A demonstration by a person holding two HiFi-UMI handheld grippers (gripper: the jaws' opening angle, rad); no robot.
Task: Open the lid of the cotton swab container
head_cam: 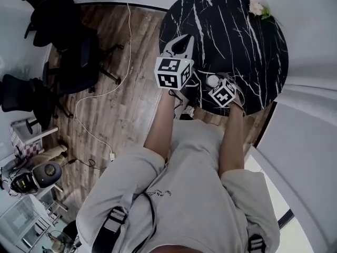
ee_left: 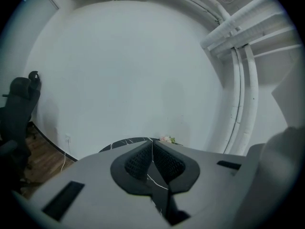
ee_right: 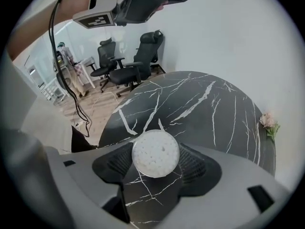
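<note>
Cotton swab container (ee_right: 155,153) is a little round clear tub with its lid still on. It's standing on the black marble surface (head_cam: 237,36) near the edge closest to the person. You can see the white swab tips through the top.

Right tongs (ee_right: 156,152) are angled steeply down over it and spread wide. The tub sits right in the gap between the two ribbed pads (ee_right: 120,162). As far as I can see neither pad is squeezing it, so it's framed, not pinched.

Left tongs (ee_left: 152,149) are pressed together with nothing in them. They're held up off the surface, out over its left rim, pointing roughly level at the white wall.

Other stuff: a small pink flower (ee_right: 268,121) at the far edge of the surface, plus black office chairs (ee_right: 128,66) on the wooden floor (head_cam: 116,88).
</note>
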